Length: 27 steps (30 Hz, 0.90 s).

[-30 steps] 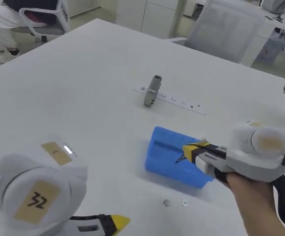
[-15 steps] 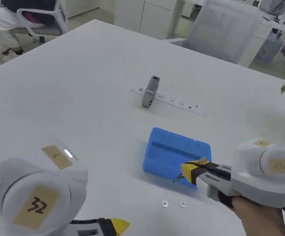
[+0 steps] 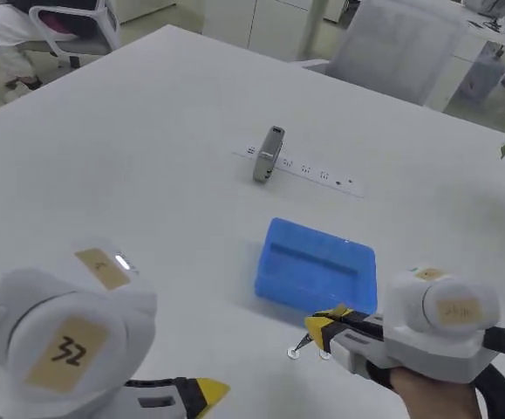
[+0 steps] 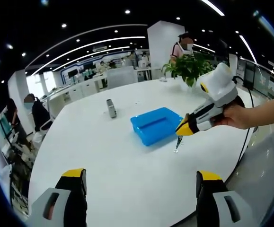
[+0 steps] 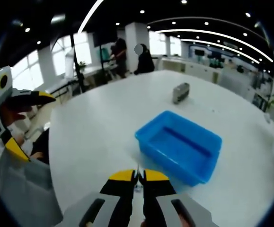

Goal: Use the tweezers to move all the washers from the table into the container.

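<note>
Dropping from above blue container (image 3: 322, 237) toward table (image 3: 147, 131) near edge, right gripper (image 3: 322, 321), clenched on tweezers (image 3: 303, 343), now sets tips at washer (image 3: 294, 353) just beside container's near wall. Left gripper (image 4: 140, 175) spread wide, idle. Likely next pickup starting; washer not yet lifted.

Here's the right gripper (image 5: 137, 178) clamped on the tweezers (image 5: 138, 166), just beside the blue container (image 5: 179, 146) on the table (image 5: 94, 123)

One blue container (image 3: 317, 266). One pair tweezers (image 4: 178, 142). Two tools: left tool (image 4: 140, 174), right tool (image 5: 137, 176). On bench (image 3: 147, 157), washers (image 3: 294, 353): one clear (possible second beside it, half hidden, unsure). One power strip (image 3: 309, 171), one grey block (image 3: 268, 155).
</note>
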Each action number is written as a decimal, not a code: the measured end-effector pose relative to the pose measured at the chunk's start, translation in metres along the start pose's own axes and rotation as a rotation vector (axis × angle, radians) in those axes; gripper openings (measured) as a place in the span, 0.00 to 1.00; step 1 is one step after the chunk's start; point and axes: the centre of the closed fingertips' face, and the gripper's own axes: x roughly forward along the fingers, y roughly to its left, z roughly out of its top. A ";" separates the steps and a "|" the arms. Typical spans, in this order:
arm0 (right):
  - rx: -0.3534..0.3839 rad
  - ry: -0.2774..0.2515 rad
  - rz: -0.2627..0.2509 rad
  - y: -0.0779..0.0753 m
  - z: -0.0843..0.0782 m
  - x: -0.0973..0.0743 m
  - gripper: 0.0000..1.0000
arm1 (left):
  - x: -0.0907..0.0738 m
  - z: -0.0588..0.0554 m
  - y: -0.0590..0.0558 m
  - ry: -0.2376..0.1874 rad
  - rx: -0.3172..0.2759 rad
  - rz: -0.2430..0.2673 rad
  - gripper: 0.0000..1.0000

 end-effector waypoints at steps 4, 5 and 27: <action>0.003 0.005 -0.002 0.000 -0.001 0.001 0.03 | 0.000 -0.001 -0.001 0.000 -0.001 -0.001 0.99; 0.003 0.008 -0.005 0.000 -0.002 0.002 0.03 | 0.000 -0.001 -0.001 0.002 -0.002 -0.001 0.99; -0.055 0.041 -0.006 0.004 -0.007 0.001 0.03 | 0.000 -0.001 0.000 0.001 -0.002 -0.001 0.98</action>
